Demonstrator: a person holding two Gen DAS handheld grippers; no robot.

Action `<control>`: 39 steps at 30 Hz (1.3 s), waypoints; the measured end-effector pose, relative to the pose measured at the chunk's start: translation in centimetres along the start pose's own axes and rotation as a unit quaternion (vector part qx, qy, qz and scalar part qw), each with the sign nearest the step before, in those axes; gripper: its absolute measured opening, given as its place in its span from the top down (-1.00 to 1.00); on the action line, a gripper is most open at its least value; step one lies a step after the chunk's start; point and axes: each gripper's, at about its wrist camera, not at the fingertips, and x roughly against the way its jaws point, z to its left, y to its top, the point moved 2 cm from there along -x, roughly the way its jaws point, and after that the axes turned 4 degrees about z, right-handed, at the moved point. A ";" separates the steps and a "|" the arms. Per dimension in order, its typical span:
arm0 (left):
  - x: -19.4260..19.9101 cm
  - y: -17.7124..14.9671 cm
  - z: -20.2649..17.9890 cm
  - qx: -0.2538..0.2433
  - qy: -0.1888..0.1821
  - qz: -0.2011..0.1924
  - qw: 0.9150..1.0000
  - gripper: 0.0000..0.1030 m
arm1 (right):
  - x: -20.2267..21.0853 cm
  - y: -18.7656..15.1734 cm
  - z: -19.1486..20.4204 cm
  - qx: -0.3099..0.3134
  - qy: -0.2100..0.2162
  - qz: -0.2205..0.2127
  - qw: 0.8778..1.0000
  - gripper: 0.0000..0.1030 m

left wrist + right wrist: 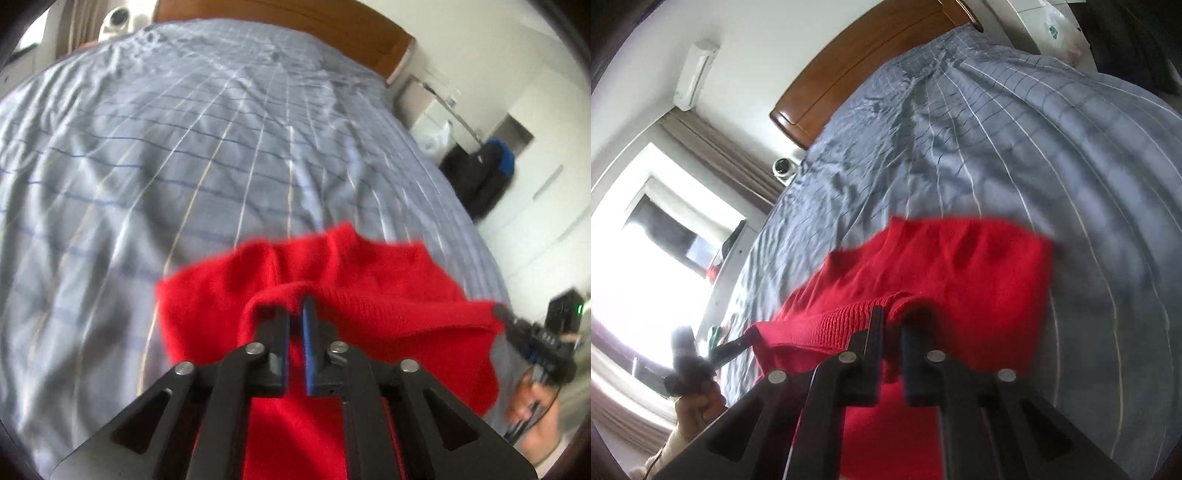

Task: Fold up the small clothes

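Note:
A red knitted garment (369,280) hangs stretched between my two grippers above the grey checked bedcover (184,147). In the left wrist view my left gripper (295,306) has its blue pads nearly together, and the ribbed hem folds over its fingertips. My right gripper (498,312) pinches the garment's other corner at the right edge. In the right wrist view my right gripper (892,314) is shut on the ribbed hem of the red garment (953,258), and my left gripper (750,338) holds the far corner at the left. The garment's lower part drops out of sight behind the gripper bodies.
A wooden headboard (295,22) closes the far end of the bed. A dark bag with a blue top (484,173) stands on the floor to the right. A bright window with brown curtains (646,240) lies to the left. A person's hand (698,410) holds the left gripper.

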 end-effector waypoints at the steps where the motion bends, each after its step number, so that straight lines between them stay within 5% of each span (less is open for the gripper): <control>1: -0.8 0.8 0.7 0.018 0.019 0.002 1.000 0.29 | -0.7 0.7 -0.5 -0.001 0.002 -0.007 1.000 0.75; 3: -1.0 1.7 2.1 0.052 0.044 -0.002 0.998 -0.18 | -2.1 1.9 -1.8 -0.022 -0.010 -0.015 1.000 0.46; 4: -0.3 2.0 3.3 0.078 0.046 -0.018 0.996 -0.21 | -2.0 2.2 -2.6 -0.039 -0.021 -0.026 0.999 0.06; 8: 2.8 0.1 3.7 0.068 0.008 -0.042 0.997 -0.27 | -0.3 2.0 -2.5 -0.038 -0.007 -0.058 0.998 0.04; 12: 3.7 -5.0 0.2 -0.040 -0.011 -0.033 0.999 -0.69 | 0.3 -1.1 1.2 0.080 -0.003 -0.010 0.997 0.04; 15: 1.9 -9.2 0.3 -0.100 0.065 0.017 0.993 -0.68 | -0.5 -5.8 2.3 0.148 -0.007 0.067 0.987 0.03; 17: 2.5 -10.8 2.1 -0.080 0.076 0.027 0.993 -0.67 | -0.6 -9.2 0.8 0.171 -0.089 0.098 0.976 0.06; 20: 6.5 -12.5 3.6 -0.039 0.065 -0.004 0.997 -0.67 | 3.4 -11.4 -0.2 0.149 -0.106 0.054 0.982 0.11; 23: 9.7 -15.1 3.5 -0.031 0.057 -0.040 0.997 -0.81 | 7.4 -13.4 0.5 0.154 -0.114 0.001 0.981 -0.19; 26: 10.0 -17.7 3.3 -0.030 0.060 -0.050 0.997 -0.83 | 9.0 -15.1 0.8 0.164 -0.128 -0.038 0.977 -0.26; 31: 8.6 -20.1 3.6 -0.063 0.104 -0.064 0.991 -0.83 | 8.0 -17.3 -0.5 0.145 -0.169 -0.044 0.974 -0.26; 39: 7.4 -21.3 3.1 -0.116 0.144 -0.074 0.980 -0.99 | 7.1 -18.8 -1.9 0.139 -0.176 -0.045 0.973 -0.34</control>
